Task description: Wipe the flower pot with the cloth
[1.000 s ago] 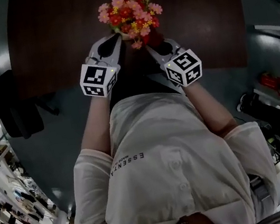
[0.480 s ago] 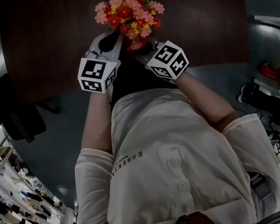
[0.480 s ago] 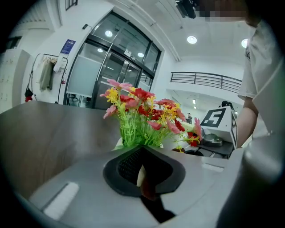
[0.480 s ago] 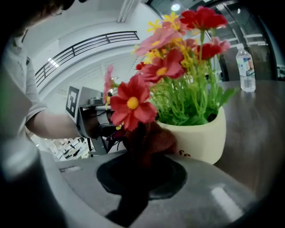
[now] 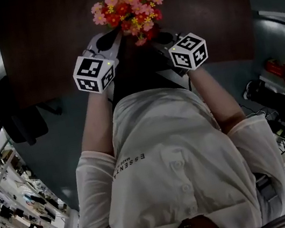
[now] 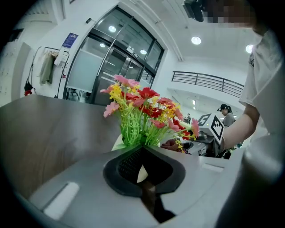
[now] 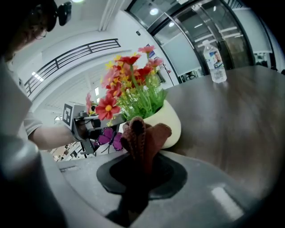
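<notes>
A cream flower pot (image 7: 173, 122) with red, pink and yellow flowers (image 5: 126, 7) stands on the dark wooden table (image 5: 47, 40), near its front edge. My left gripper (image 5: 110, 37) reaches the pot from the left. Its jaws are shut on the pot's rim (image 6: 118, 143), just under the green stems (image 6: 133, 131). My right gripper (image 7: 141, 158) is shut on a bunched brown cloth (image 7: 143, 136). The cloth's top lies against the pot's near side, below the flowers (image 7: 129, 84). In the head view the right gripper (image 5: 159, 37) sits at the pot's right and the blooms hide the pot.
A clear water bottle (image 7: 214, 62) stands farther back on the table. A purple butterfly ornament (image 7: 108, 138) sits by the pot. A dark chair (image 5: 17, 116) stands left of the table. The table's near edge runs just under both grippers.
The right gripper with the cloth swung in toward the pot, then back out to the right and a little farther away. The left gripper stayed at the pot's rim.
</notes>
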Demonstrator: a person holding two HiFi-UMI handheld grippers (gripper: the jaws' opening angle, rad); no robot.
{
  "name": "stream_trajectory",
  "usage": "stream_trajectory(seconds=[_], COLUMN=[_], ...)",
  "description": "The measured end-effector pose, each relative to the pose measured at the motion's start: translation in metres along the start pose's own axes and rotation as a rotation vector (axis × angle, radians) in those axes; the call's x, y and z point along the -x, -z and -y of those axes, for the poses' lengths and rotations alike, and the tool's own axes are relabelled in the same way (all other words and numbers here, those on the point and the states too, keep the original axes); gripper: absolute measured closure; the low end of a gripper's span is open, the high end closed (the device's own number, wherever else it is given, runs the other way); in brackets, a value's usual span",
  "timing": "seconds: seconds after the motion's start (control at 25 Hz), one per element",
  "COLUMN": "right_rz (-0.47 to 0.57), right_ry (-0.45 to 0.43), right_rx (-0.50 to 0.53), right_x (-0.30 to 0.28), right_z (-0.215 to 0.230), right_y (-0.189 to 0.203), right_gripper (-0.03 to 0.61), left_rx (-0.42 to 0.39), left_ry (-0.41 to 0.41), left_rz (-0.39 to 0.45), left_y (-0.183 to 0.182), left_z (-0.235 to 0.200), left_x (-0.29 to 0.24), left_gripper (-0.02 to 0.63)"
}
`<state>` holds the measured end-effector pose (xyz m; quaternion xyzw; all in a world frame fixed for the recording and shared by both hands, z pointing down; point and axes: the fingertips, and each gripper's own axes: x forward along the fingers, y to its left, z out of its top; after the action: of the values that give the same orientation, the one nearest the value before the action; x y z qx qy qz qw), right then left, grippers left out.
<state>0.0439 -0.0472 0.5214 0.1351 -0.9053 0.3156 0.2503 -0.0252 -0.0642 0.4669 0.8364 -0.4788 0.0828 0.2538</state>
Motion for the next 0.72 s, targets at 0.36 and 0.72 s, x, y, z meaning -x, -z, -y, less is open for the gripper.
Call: stream_trajectory(seconds=[0.36, 0.72], right_rz=[0.060, 0.036], right_ry=[0.178, 0.054], right_rx=[0.007, 0.203], right_x=[0.035, -0.012], right_z=[0.067, 0.089], right_y=[-0.032, -0.102], right_gripper=[0.529, 0.529], left_rx=[0.013, 0.034], left_ry=[-0.003, -0.008], left_rz=[-0.002, -0.013], left_y=[0.001, 0.004], left_z=[0.001, 0.001], left_x=[-0.002, -0.002], left_gripper=[0.598, 0.598])
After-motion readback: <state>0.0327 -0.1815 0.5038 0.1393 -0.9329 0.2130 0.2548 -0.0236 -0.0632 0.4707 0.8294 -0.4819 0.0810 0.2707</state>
